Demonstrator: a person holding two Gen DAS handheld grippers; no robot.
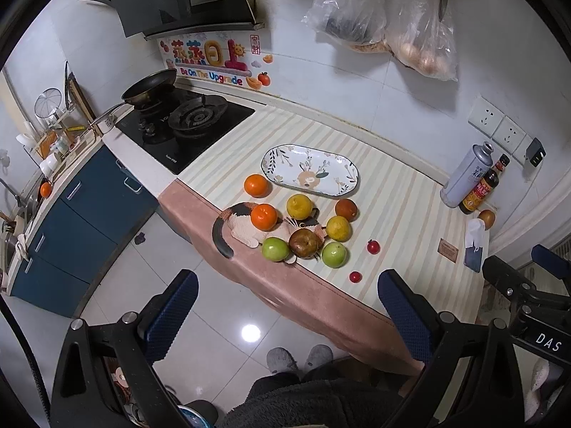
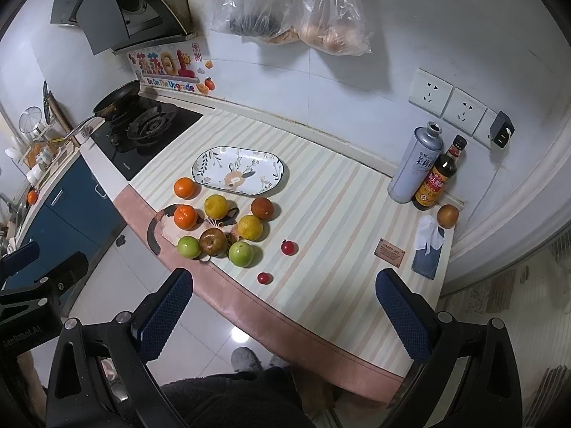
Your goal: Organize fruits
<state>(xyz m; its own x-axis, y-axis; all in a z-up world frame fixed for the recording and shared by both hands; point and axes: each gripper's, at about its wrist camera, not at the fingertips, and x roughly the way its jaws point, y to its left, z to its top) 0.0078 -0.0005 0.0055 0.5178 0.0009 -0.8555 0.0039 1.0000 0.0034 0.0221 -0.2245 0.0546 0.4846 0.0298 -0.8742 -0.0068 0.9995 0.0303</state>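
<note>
1. The fruits (image 1: 303,228) are seen loose on the striped mat (image 1: 392,192), ahead of both grippers; none is held.
2. Two oranges (image 1: 264,217), two yellow fruits (image 1: 299,207), two brown fruits (image 1: 303,243) and two green fruits (image 1: 275,249) are bunched together, several resting on a cat-shaped coaster (image 1: 239,228) at the mat's near edge.
3. Two small red fruits (image 1: 373,246) are found apart from the bunch, nearer the right gripper (image 2: 283,315).
4. One more brown fruit (image 2: 447,215) is seen far off to the right, beside the bottles (image 2: 433,178).
5. The plate (image 1: 309,170) lies beyond the bunch and is seen empty; it is judged the likely place for the fruits, though this is not certain.
6. The left gripper (image 1: 287,315) is spread wide, nothing between its fingers, held short of the counter edge over the floor.
7. The right gripper is likewise spread wide and empty, hanging over the mat's near edge.
8. Progress is judged as nil: no sorting is evident, and every fruit remains to be moved.
</note>
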